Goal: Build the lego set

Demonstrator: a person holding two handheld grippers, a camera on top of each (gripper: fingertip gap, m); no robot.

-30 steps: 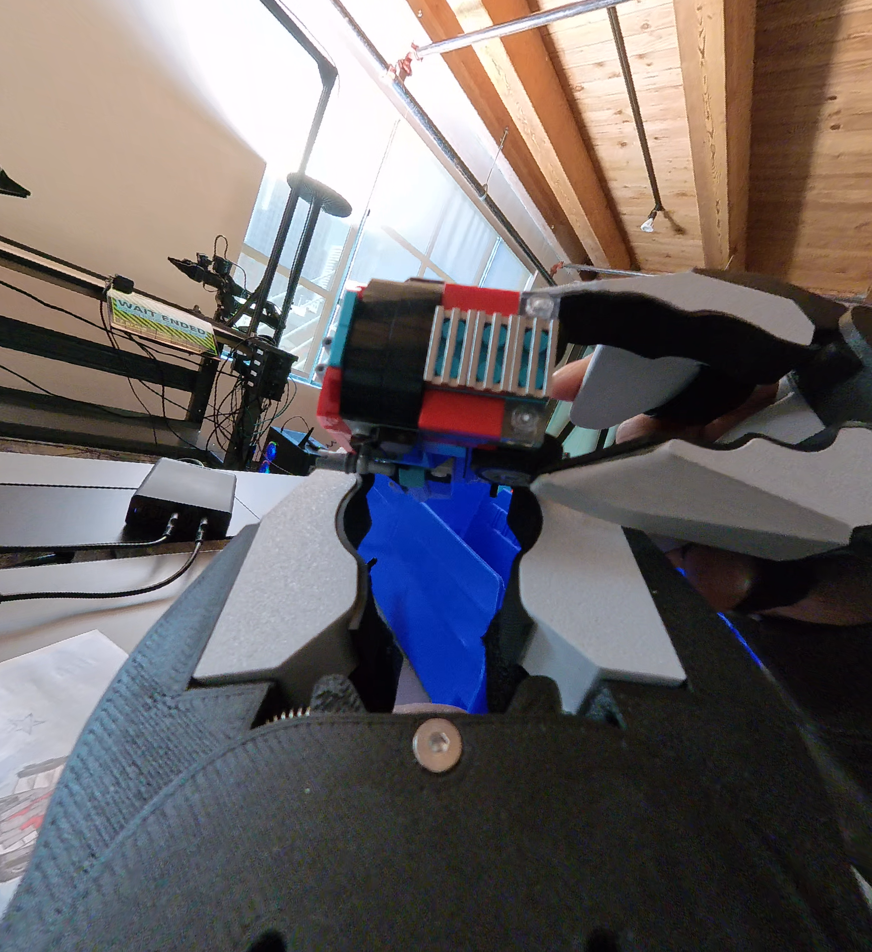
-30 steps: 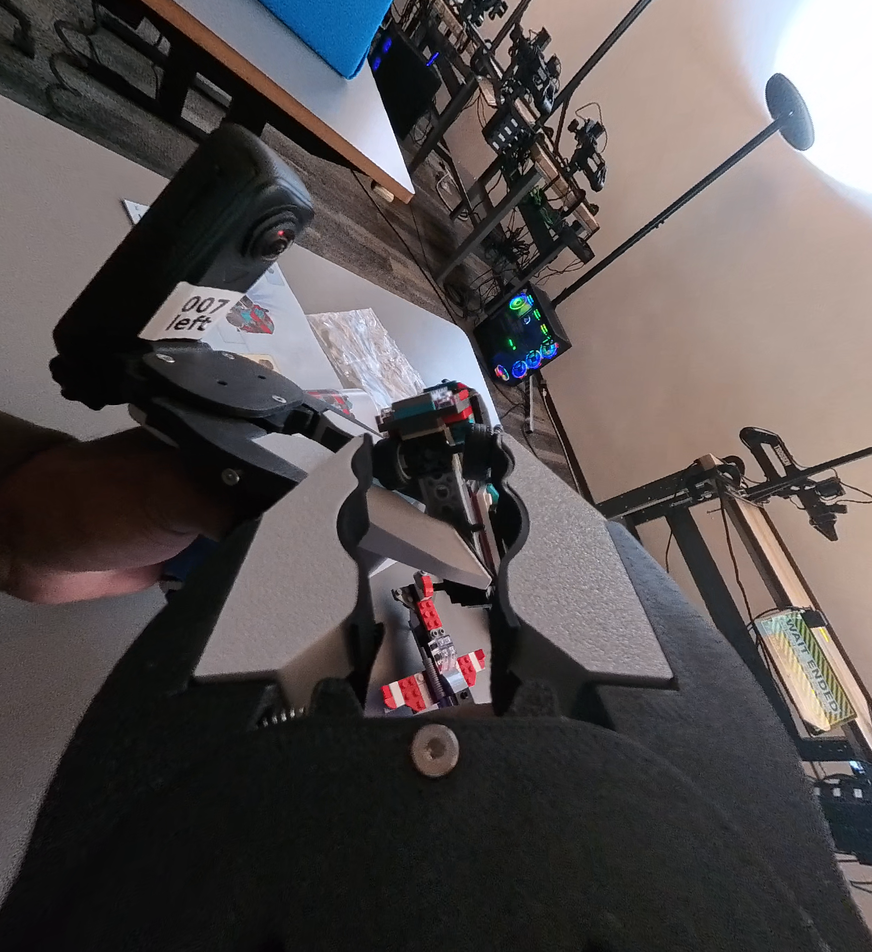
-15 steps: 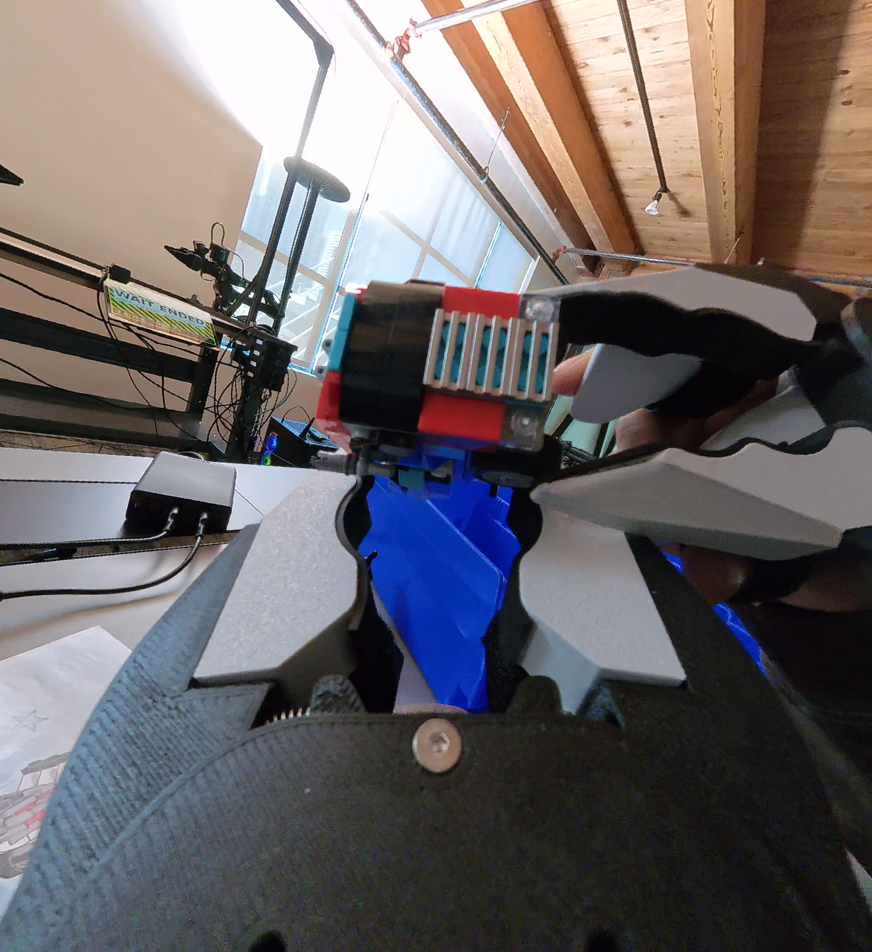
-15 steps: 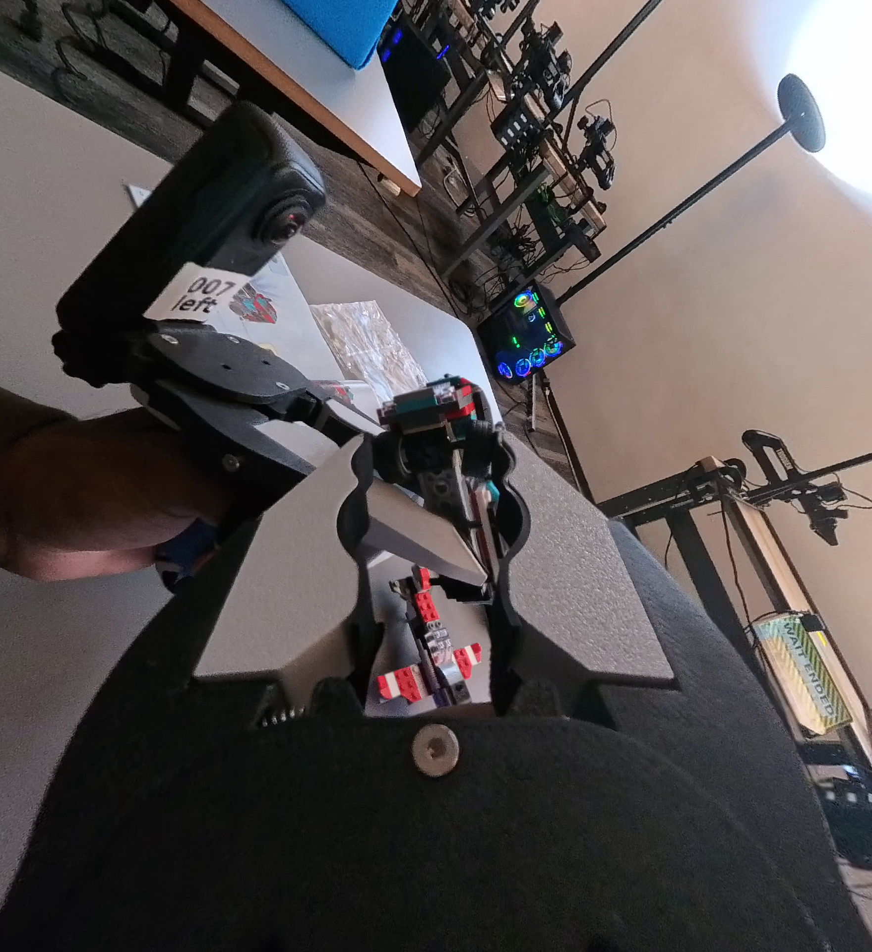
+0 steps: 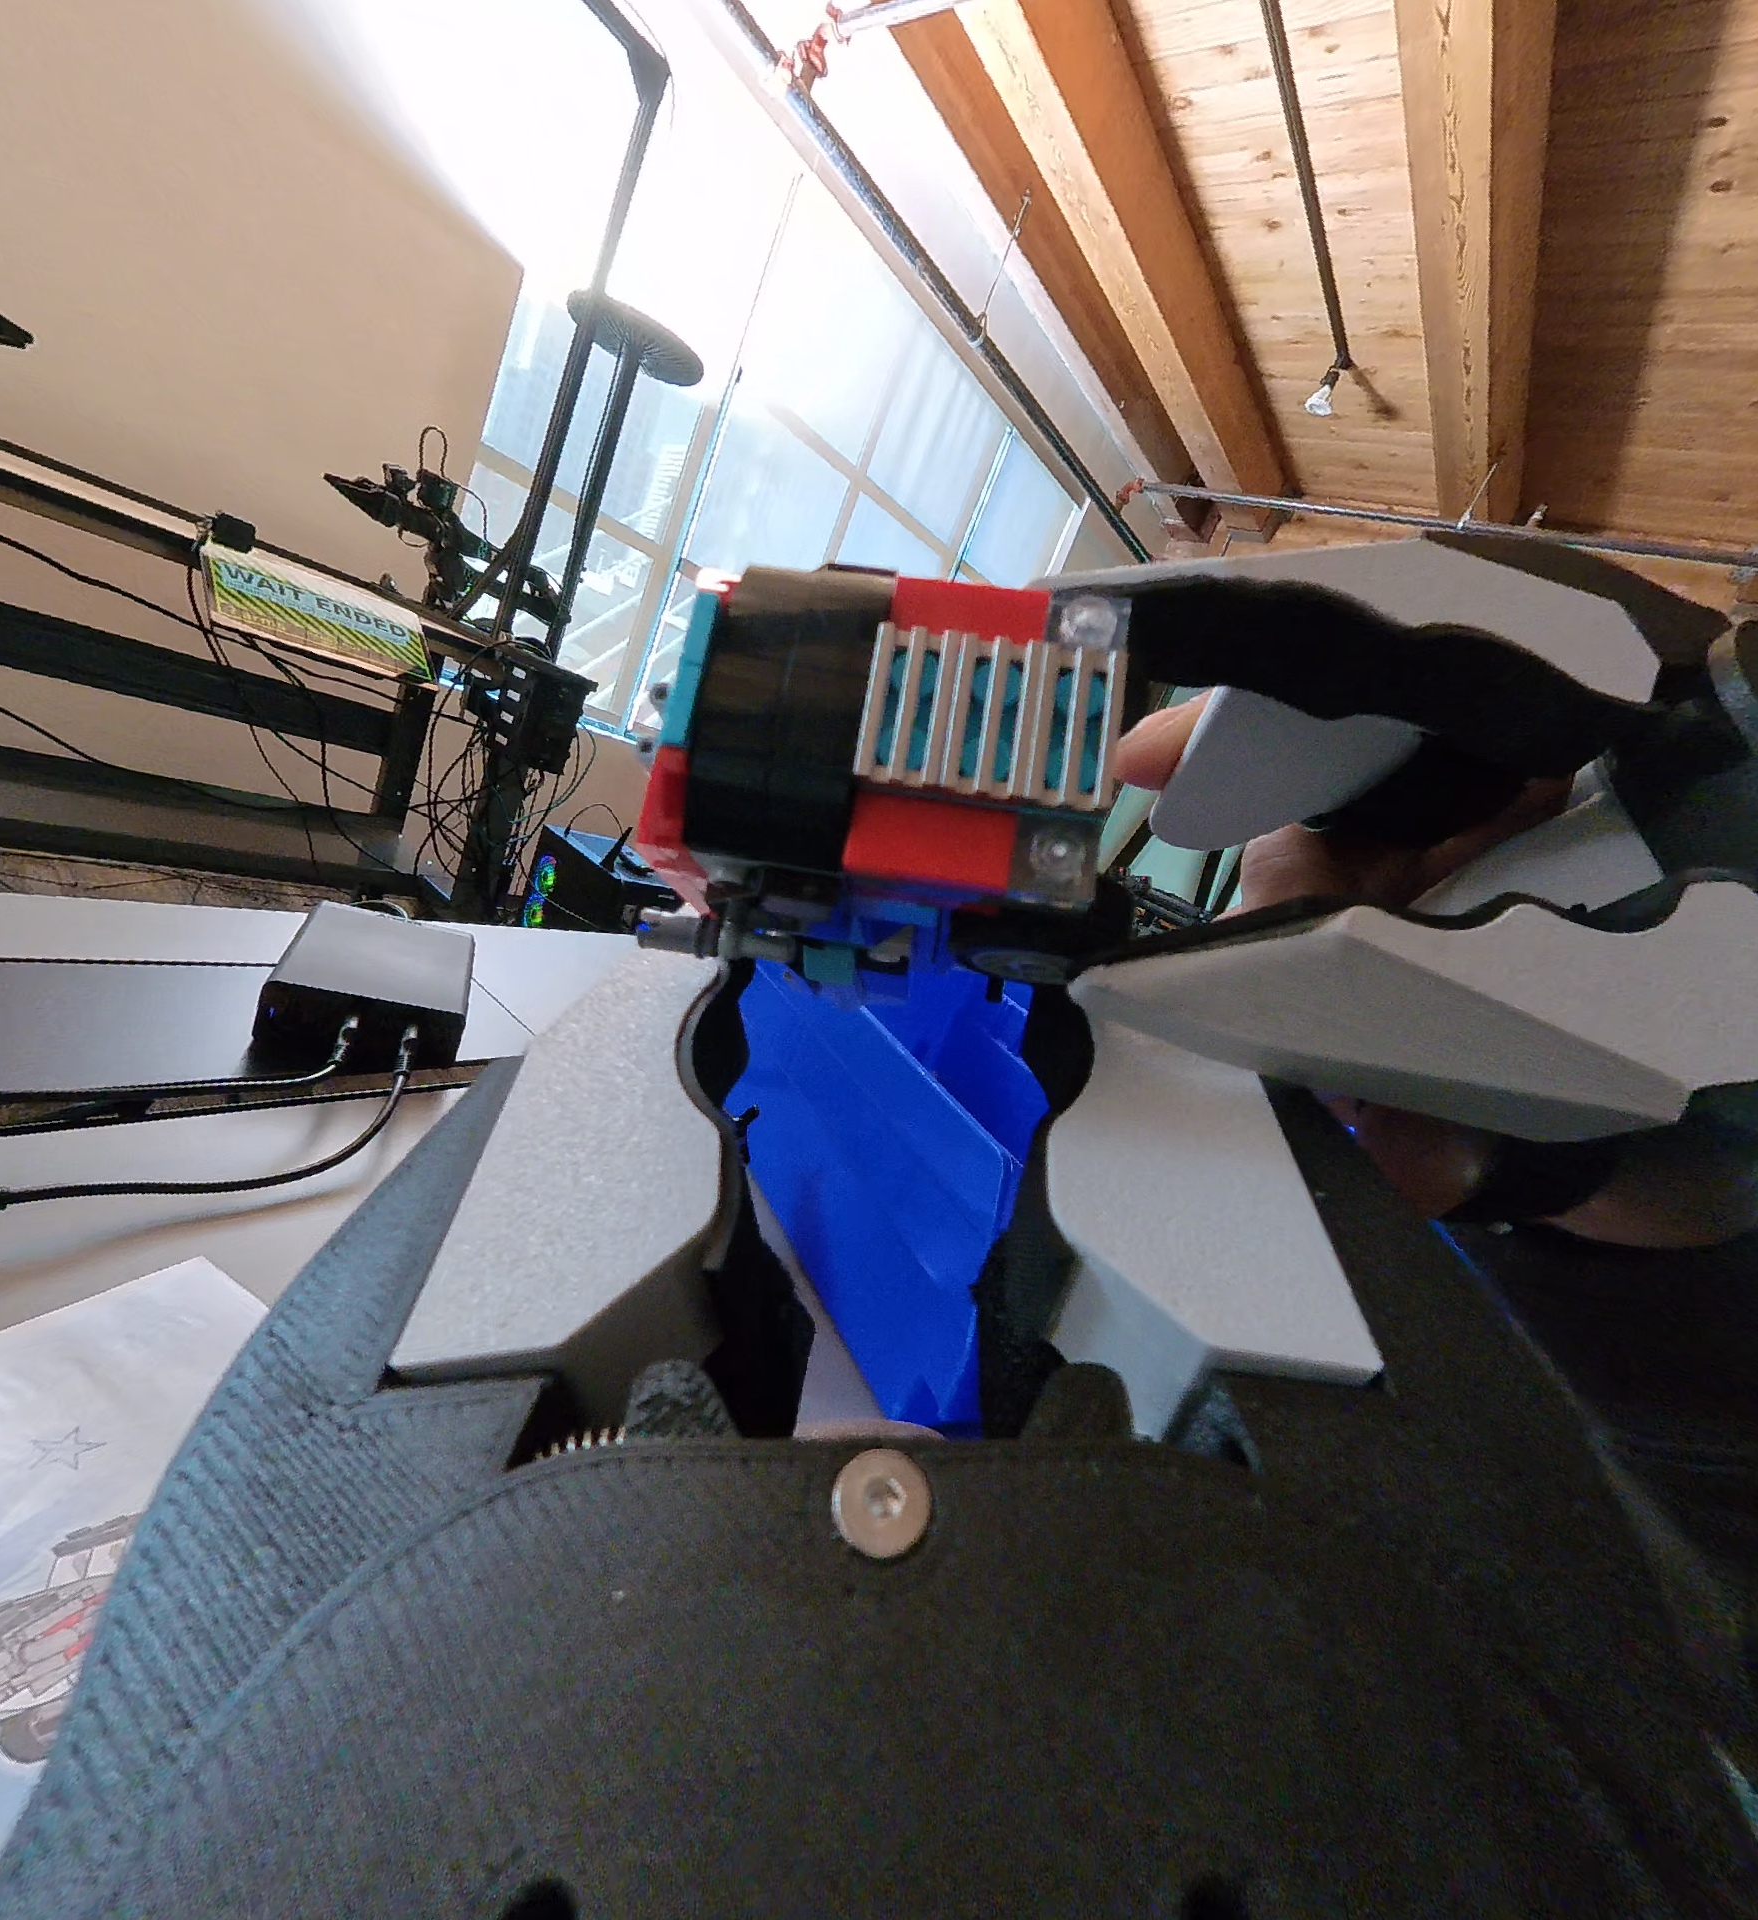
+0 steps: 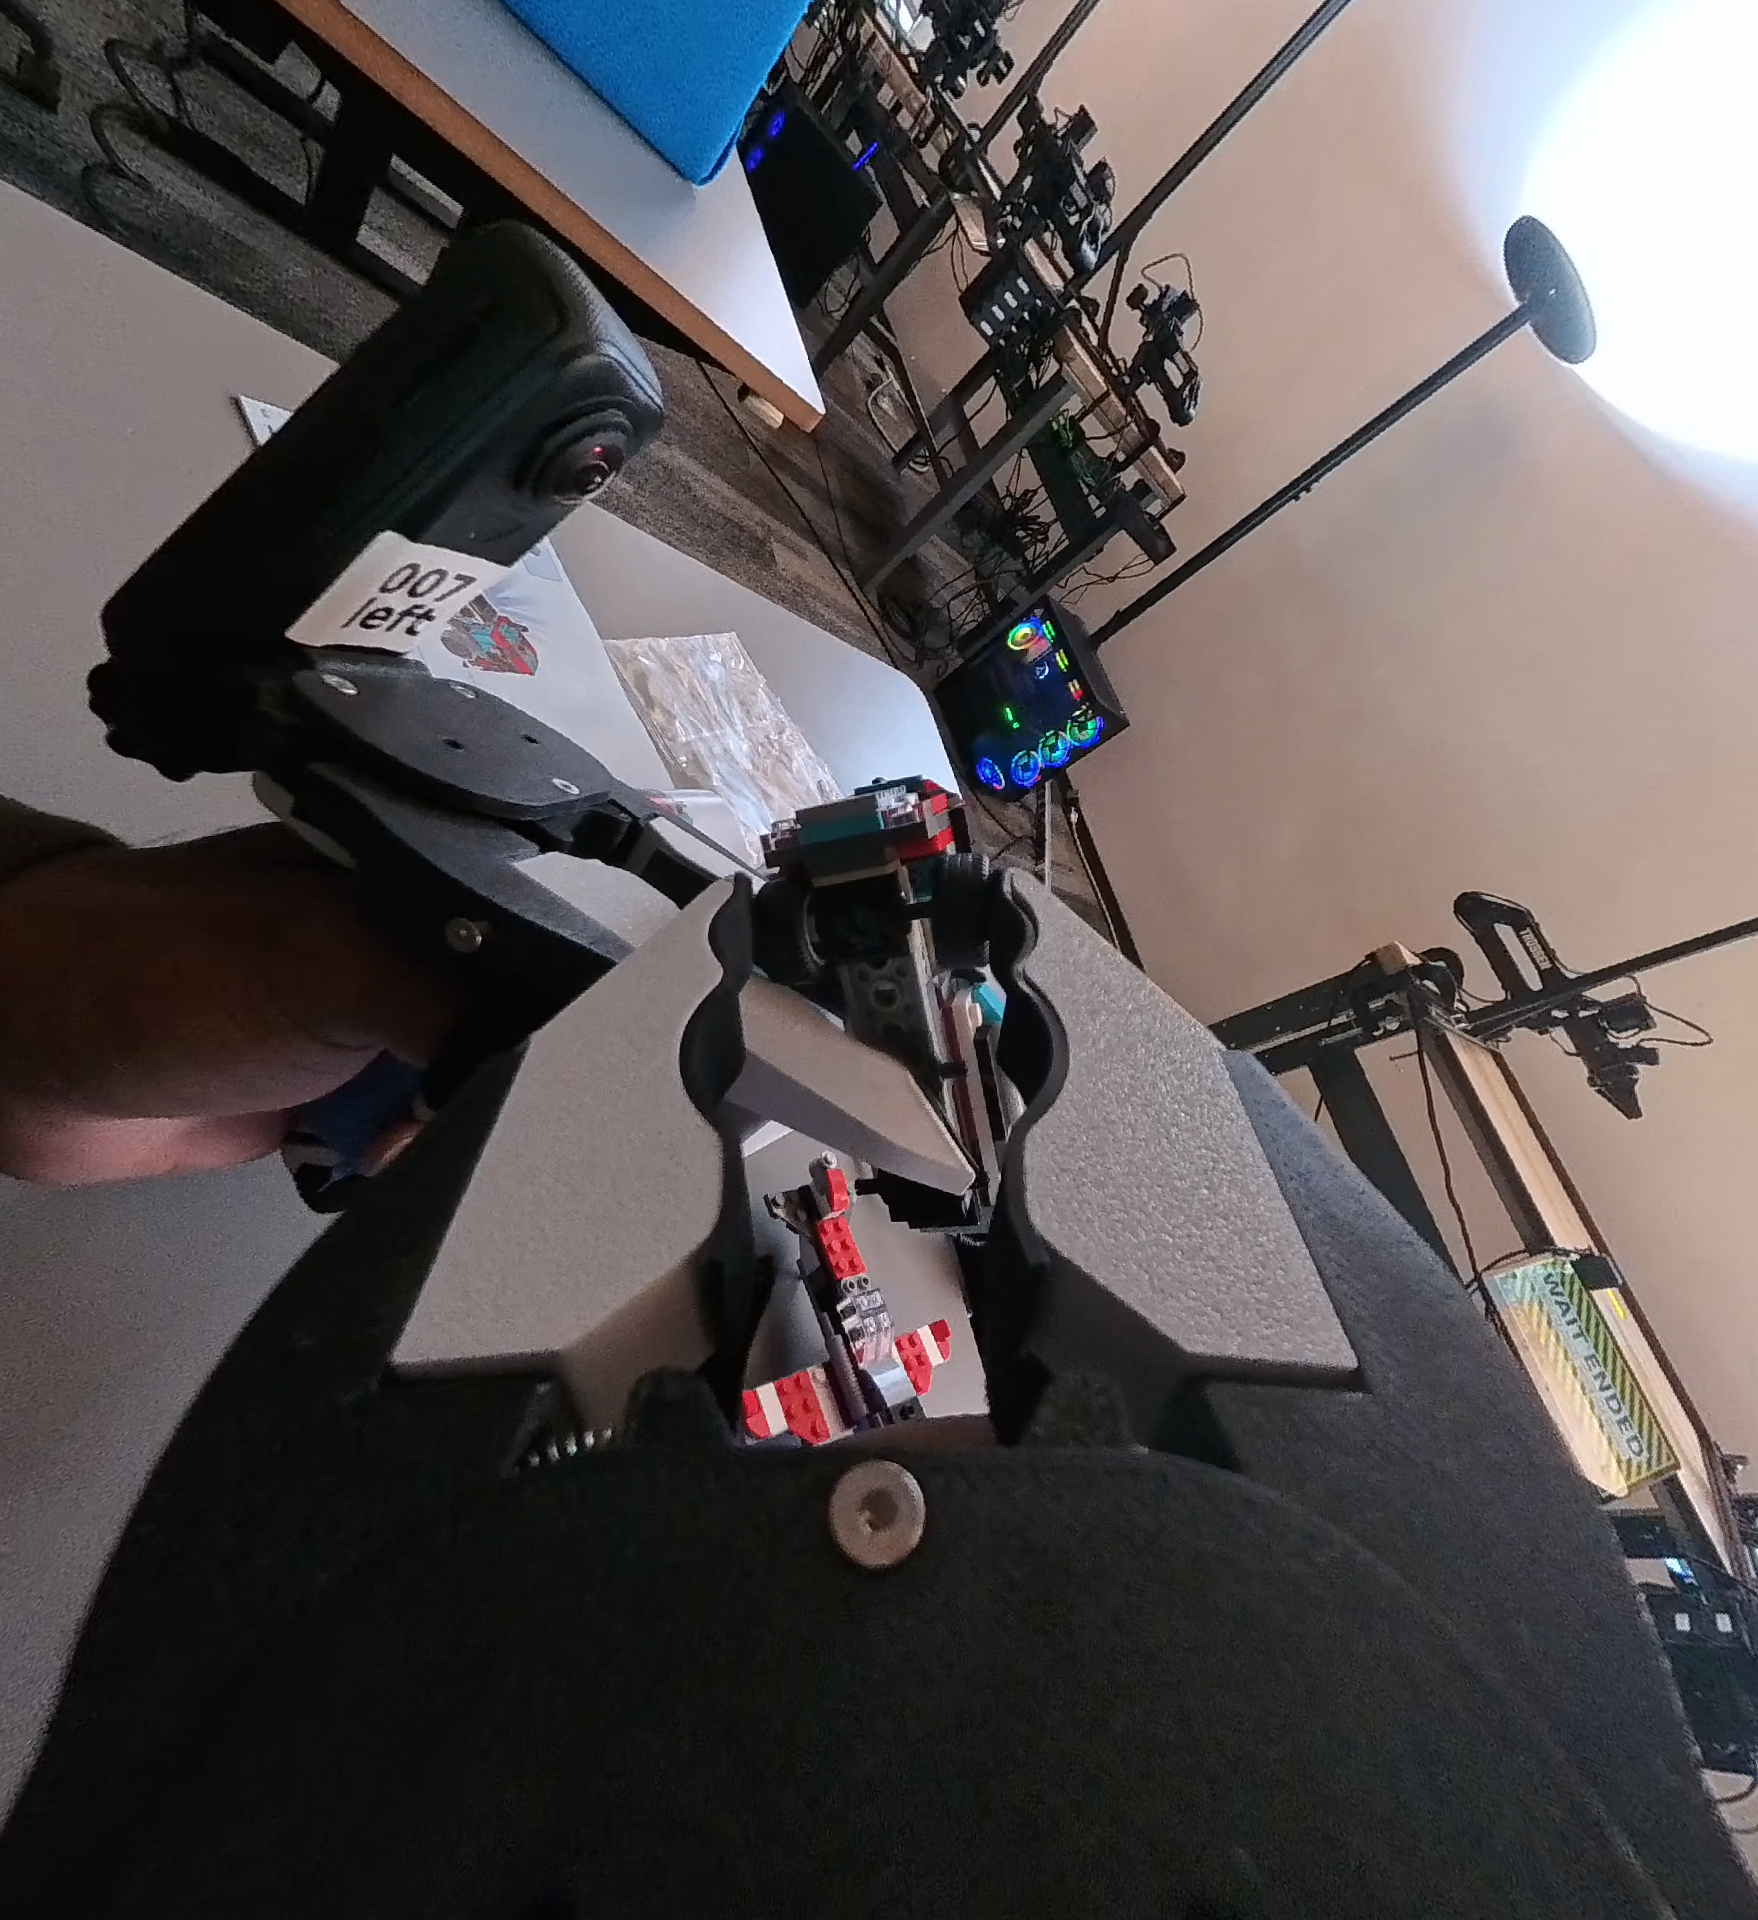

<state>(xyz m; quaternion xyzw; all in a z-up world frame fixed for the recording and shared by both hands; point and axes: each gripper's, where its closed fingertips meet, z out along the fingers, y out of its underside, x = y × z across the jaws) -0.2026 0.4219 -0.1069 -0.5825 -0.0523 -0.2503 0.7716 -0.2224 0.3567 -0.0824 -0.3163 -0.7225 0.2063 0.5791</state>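
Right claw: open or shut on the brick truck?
Shut on the brick truck: the right claw fingers press its black wheels from both sides.

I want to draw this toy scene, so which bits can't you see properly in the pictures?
- Blue bin, left wrist view: only a strip shows between the fingers of the left gripper; contents hidden.
- Printed sheet, same view: cut off by the edge.
- Small red-and-white brick build, right wrist view: mostly behind the right gripper.
- Clear bag: contents too small.
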